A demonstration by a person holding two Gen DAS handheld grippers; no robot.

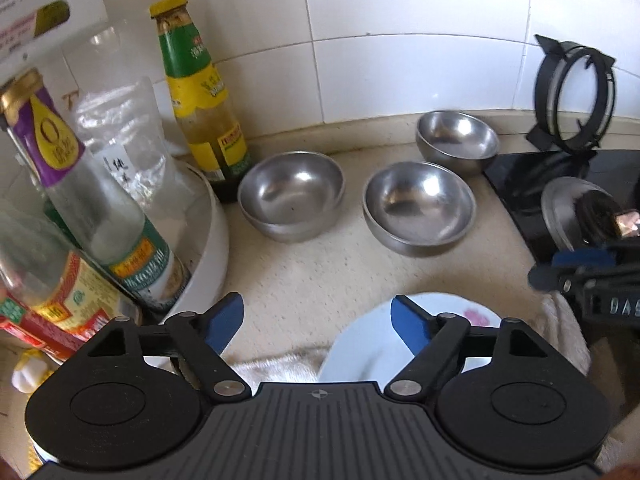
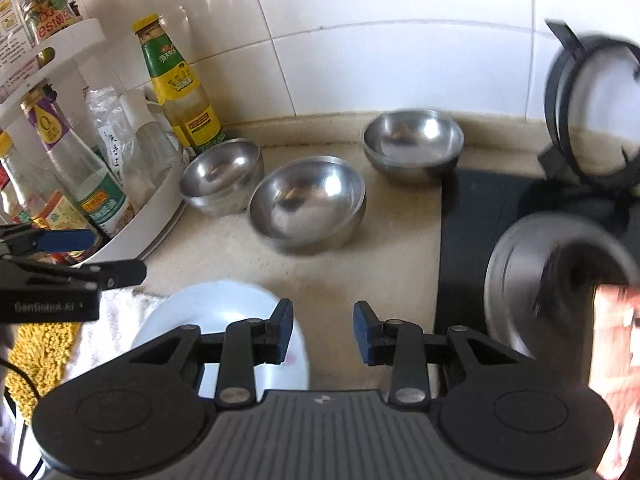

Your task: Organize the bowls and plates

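Observation:
Three sets of steel bowls stand on the beige counter near the wall. The left one is two bowls nested. Beside it are a middle bowl and a back bowl. A white plate with a pink print lies on a pale towel at the front. My left gripper is open above the plate's left edge, its jaws holding nothing. My right gripper is open over bare counter just right of the plate.
A white two-tier rack crowded with sauce bottles fills the left. The black glass hob lies at the right, with a black pan-support ring leaning on the tiled wall and a round steel dish on it.

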